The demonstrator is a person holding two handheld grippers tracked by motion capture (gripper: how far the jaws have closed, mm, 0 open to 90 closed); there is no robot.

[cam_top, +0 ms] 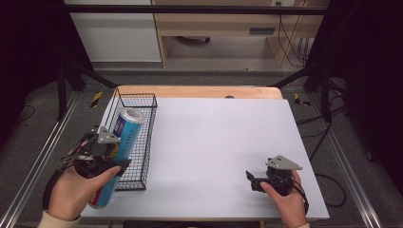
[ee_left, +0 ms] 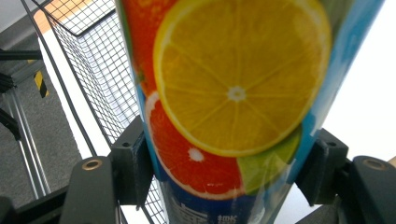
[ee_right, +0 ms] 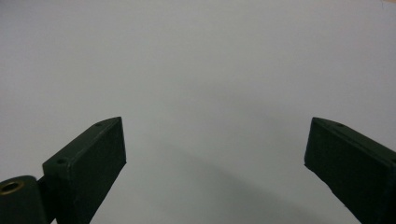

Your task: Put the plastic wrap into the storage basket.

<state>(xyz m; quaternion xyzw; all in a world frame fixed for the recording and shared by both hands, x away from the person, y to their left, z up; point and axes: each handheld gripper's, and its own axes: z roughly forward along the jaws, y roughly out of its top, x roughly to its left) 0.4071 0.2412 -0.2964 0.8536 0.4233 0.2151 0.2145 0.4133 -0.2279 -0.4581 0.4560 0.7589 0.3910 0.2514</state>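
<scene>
While the left gripper (cam_top: pixel 110 159) clamps a tilted can (cam_top: pixel 119 152) mid-body | basket (cam_top: pixel 142 137) just beyond its jaws | right gripper (cam_top: pixel 259 183) spread, holding nothing, over bare table (cam_top: pixel 214 142) | best lowered slowly, clear of the wire rim

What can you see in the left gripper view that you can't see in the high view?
The left gripper view gives the can's label close up: an orange slice, a red citrus slice and a lime wedge, with both black jaws pressed on its sides. The high view gives the right gripper with jaws apart, both hands, the whole white table and the can's silver top. Both share the can and the wire basket.
</scene>
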